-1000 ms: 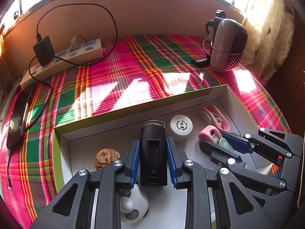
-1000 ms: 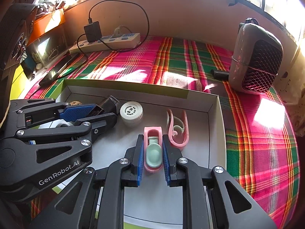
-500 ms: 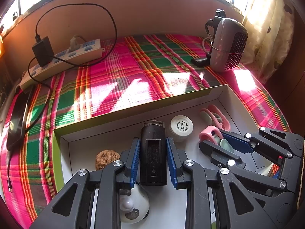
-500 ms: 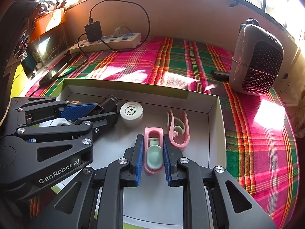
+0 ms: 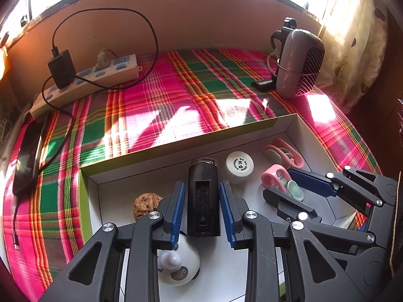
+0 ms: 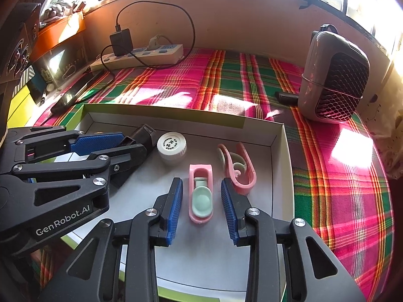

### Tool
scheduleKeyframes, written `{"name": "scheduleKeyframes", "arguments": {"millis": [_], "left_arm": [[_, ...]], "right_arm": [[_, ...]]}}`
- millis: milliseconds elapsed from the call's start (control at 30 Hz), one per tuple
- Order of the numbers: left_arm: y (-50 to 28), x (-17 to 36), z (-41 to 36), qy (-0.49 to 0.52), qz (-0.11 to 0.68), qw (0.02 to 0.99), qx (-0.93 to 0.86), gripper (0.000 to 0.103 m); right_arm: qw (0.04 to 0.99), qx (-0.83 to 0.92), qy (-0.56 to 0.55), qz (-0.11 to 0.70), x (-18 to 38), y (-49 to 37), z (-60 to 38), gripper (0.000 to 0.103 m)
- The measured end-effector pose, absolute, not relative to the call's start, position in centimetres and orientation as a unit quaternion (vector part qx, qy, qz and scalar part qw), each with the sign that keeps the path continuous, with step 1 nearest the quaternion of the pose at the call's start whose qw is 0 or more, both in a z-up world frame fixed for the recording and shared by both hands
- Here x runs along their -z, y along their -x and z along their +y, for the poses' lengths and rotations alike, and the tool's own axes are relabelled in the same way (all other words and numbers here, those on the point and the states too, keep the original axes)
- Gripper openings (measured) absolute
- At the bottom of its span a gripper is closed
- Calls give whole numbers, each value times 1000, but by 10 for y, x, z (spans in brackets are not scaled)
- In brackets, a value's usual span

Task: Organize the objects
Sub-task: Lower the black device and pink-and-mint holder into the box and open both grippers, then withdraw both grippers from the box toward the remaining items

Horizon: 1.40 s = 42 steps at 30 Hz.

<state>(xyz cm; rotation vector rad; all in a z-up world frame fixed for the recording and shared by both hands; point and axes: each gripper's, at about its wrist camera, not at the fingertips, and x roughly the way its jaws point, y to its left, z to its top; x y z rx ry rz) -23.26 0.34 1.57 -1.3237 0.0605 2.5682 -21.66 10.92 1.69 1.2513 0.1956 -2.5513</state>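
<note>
Both grippers hover low over the shallow white box (image 6: 278,136) that fills the lower half of each view, resting on the plaid cloth (image 5: 161,95). The left gripper (image 5: 202,207) has just been opening: its blue fingers (image 5: 178,209) now stand narrowly apart on either side of the black rectangular block (image 5: 203,201), with a sliver of daylight on each flank, so the block lies released on the box floor at lower centre of the left view. The right gripper (image 6: 202,202) has likewise just been opening, and its fingers (image 6: 175,207) sit clear of the pink clip (image 6: 201,196) with the pale green pad, which lies flat between them at lower centre of the right view. A second pink clip (image 6: 239,170) lies just right of it, a white ribbed cap (image 6: 172,147) sits further up, and a walnut (image 5: 147,202) and a white ball-shaped toy (image 5: 180,264) lie toward the lower left of the left view. The block looks rigid and fairly light, with flat sides that suit a squeeze across its width. The clip is probably light hard plastic, smooth and a little springy; its long straight sides are the sound place to pinch, not the rounded end, though the fisheye view makes its thickness hard to judge.
</note>
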Motion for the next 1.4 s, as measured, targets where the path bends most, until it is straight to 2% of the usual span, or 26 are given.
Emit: {"name": "scheduleKeyframes", "arguments": {"millis": [933,1400], "left_arm": [[156,-52,-10,410,13,118,-904,28],[112,-53,-48,396,-25,90,-913,29]], "right_arm": [[132,909,-392,55,-55,158,125,33],[114,917,-379,48,-61,124,144,34]]}}
